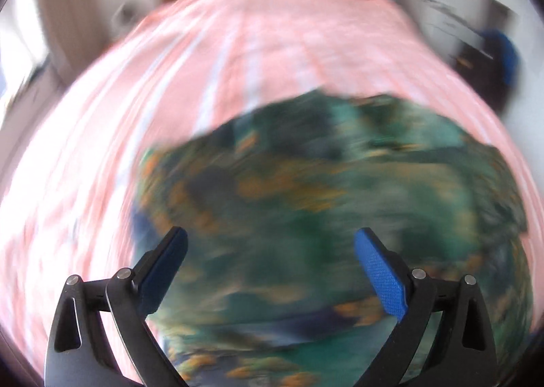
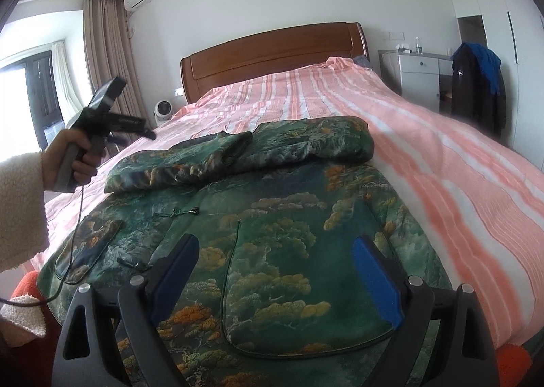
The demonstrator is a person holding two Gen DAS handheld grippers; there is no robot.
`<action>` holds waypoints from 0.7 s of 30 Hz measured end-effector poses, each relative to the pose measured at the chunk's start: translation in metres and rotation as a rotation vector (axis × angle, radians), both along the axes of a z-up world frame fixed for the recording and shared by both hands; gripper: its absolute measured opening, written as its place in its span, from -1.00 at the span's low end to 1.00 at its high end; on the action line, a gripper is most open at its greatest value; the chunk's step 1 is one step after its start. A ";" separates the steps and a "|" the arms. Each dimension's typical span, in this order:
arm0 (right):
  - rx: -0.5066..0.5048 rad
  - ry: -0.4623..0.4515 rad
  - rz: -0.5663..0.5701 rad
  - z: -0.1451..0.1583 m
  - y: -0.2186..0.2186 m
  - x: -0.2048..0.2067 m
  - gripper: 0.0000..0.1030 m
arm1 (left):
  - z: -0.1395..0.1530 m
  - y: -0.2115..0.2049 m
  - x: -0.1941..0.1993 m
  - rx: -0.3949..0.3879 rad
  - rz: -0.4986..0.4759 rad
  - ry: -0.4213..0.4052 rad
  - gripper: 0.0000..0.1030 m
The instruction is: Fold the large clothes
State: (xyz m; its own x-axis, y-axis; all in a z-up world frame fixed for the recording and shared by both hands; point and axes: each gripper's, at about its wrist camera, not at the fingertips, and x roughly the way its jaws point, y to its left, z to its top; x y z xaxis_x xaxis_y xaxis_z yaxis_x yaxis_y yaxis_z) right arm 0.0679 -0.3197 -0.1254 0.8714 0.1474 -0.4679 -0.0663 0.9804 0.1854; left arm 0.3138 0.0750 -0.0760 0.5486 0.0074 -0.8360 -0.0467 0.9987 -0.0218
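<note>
Both grippers, left [image 1: 270, 244] and right [image 2: 275, 251], hang released above the green jacket [image 2: 272, 234], blurred in the left view.

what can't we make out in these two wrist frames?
- Left wrist view: motion blur smears the jacket and bedspread; folds and edges are unreadable.
- Right wrist view: the right gripper hides the jacket's near hem; the frame bottom cuts it off too.
- Right wrist view: the left gripper is small and side-on; its finger gap is unclear there.
- Items on the nightstand are too small to identify.
</note>
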 end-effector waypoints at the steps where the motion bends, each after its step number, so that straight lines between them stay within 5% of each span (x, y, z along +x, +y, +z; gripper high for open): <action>1: 0.002 0.002 0.001 0.000 0.000 0.001 0.77 | -0.013 0.013 0.002 -0.013 0.045 0.044 0.92; 5: -0.012 0.012 0.011 -0.003 0.006 0.002 0.77 | -0.041 0.031 0.005 0.042 0.116 0.092 0.92; 12: -0.037 -0.023 0.006 0.003 0.008 -0.005 0.77 | -0.011 0.005 -0.013 0.047 0.062 0.000 0.92; 21: -0.039 -0.014 0.028 0.000 0.011 -0.003 0.77 | 0.017 -0.089 -0.036 -0.004 -0.192 -0.095 0.92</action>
State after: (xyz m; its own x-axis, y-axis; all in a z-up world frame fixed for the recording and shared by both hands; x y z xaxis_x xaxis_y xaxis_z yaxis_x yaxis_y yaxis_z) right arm 0.0653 -0.3083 -0.1251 0.8738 0.1539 -0.4613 -0.0965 0.9846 0.1458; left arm 0.2782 -0.0143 -0.0586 0.6162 -0.1083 -0.7801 0.1470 0.9889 -0.0212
